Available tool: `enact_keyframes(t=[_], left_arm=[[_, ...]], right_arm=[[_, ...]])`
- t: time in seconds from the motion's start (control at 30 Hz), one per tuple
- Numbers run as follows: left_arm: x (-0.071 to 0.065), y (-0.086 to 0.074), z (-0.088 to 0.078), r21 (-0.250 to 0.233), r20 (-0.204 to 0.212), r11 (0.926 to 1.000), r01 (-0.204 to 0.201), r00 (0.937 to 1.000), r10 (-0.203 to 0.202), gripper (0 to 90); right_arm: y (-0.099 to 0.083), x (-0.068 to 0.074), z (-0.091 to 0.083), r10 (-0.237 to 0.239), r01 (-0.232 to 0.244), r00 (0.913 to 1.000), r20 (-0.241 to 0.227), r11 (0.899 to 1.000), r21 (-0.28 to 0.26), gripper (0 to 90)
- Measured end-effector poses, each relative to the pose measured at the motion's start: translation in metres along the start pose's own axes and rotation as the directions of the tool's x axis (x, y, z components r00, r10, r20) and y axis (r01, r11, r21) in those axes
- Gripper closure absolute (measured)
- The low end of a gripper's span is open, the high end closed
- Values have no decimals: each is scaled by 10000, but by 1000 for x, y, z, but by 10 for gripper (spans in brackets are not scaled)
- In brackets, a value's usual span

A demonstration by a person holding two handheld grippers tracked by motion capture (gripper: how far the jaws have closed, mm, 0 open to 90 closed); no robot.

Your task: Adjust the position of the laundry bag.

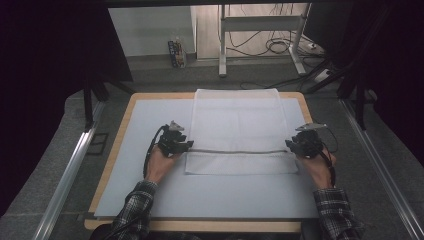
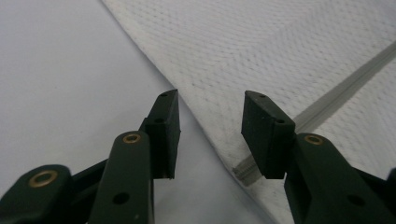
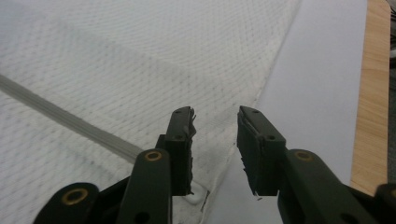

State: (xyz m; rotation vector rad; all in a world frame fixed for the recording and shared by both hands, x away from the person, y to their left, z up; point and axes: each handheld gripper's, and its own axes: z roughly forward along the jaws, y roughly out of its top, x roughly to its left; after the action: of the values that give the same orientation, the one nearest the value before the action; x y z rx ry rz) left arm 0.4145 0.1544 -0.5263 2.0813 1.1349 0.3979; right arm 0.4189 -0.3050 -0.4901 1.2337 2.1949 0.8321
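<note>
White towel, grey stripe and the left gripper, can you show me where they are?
white towel (image 1: 235,112), high view, on its far flat part.
grey stripe (image 1: 239,151), high view, middle of the band.
left gripper (image 2: 210,133), left gripper view, between its jaw tips.

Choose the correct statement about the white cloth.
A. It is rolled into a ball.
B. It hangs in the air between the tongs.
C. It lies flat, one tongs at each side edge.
C: the white cloth lies spread on the board, with the left tongs and right tongs at its side edges.
</note>
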Motion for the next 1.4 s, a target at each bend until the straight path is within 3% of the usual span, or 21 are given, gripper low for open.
enact_keyframes(t=[0.23, 0.4, 0.5, 0.57, 0.67, 0.73, 0.83, 1.0, 1.1, 1.4], left_arm=[[5, -5, 12, 145, -264, 9999, 0, 9997, 4, 482], [3, -6, 15, 149, -257, 9999, -49, 9997, 53, 507], [1, -5, 15, 166, -205, 9999, 0, 9998, 3, 572], [1, -5, 15, 193, -184, 9998, 34, 9998, -30, 615], [-1, -3, 14, 339, -206, 9989, 309, 9993, -302, 718], [-4, -3, 15, 343, -146, 9992, 217, 9997, -212, 801], [-8, -2, 15, 344, -205, 9994, 66, 9998, -59, 885], [-3, -3, 13, 343, 133, 9990, 274, 9995, -278, 894], [0, -3, 9, 423, 267, 9987, 279, 9992, -291, 894], [-4, -9, -6, 659, 169, 9978, -81, 9998, 70, 893]], right_arm=[[-8, -4, 17, 139, -149, 9996, 260, 9991, 395, 528], [-11, -4, 22, 232, -244, 9995, 204, 9977, 633, 529], [-12, -8, 22, 850, -830, 9960, -281, 9944, 658, 636], [-12, -7, 22, 855, -827, 9957, -356, 9938, 742, 672], [-10, -4, 21, 738, -697, 9964, -429, 9936, 888, 816], [-10, -4, 21, 689, -641, 9963, -512, 9939, 903, 864], [-10, -3, 20, 632, -587, 9968, -495, 9944, 875, 879], [-9, 1, 17, 104, -68, 9991, -417, 9963, 858, 883], [-9, 1, 14, 162, -116, 9982, -576, 9967, 808, 883], [-10, 10, 4, -176, 229, 9963, -837, 9977, 633, 884]])
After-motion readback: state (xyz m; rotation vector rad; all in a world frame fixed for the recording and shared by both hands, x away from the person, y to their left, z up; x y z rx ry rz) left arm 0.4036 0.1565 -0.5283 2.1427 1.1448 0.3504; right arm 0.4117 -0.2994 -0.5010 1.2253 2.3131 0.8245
